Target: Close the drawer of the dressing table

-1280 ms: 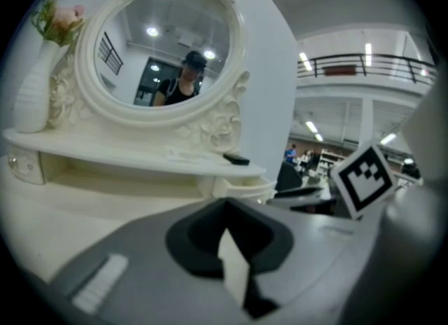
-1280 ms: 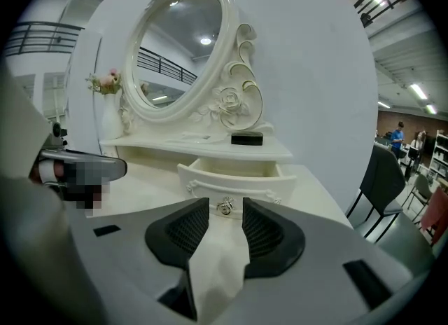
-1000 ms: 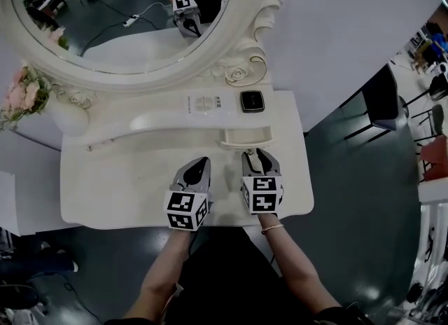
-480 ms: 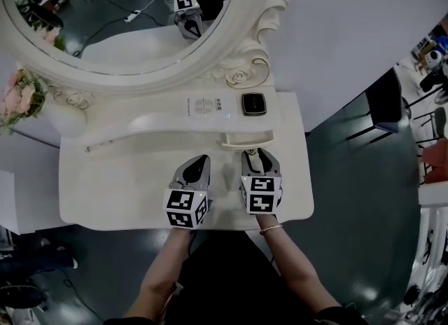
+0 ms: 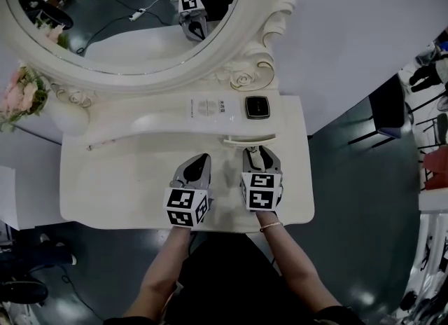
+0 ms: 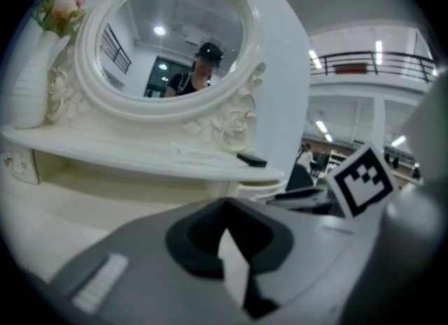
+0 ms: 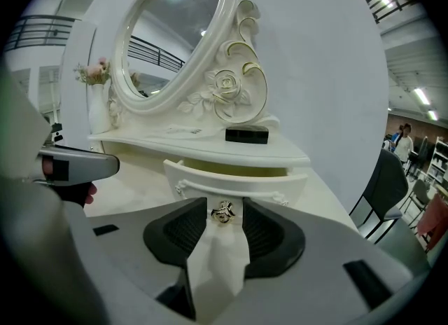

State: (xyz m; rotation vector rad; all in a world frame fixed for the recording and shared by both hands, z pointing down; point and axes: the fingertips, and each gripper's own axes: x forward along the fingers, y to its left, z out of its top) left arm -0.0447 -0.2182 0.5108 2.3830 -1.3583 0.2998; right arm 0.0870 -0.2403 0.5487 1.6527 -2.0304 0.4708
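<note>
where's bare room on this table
Widest bare patch: tabletop left of the left gripper, in front of the shelf. A thin strip right of the right gripper. Crowded: both grippers at the drawer, black box on the shelf's right end.

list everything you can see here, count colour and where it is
dressing table: one, cream white, middle of the head view
mirror: one, oval, white carved frame, at the table's back
shelf: one, white, below the mirror
drawer: one, white, partly open under the shelf's right end
knob: one, gold, on the drawer front
box: one, black, on the shelf
flowers: one bunch, pink, in a white vase left of the mirror
chair: one, black, on the floor at right
left gripper: grey, jaws together, empty
right gripper: grey, jaws apart, knob in the gap, not gripped
</note>
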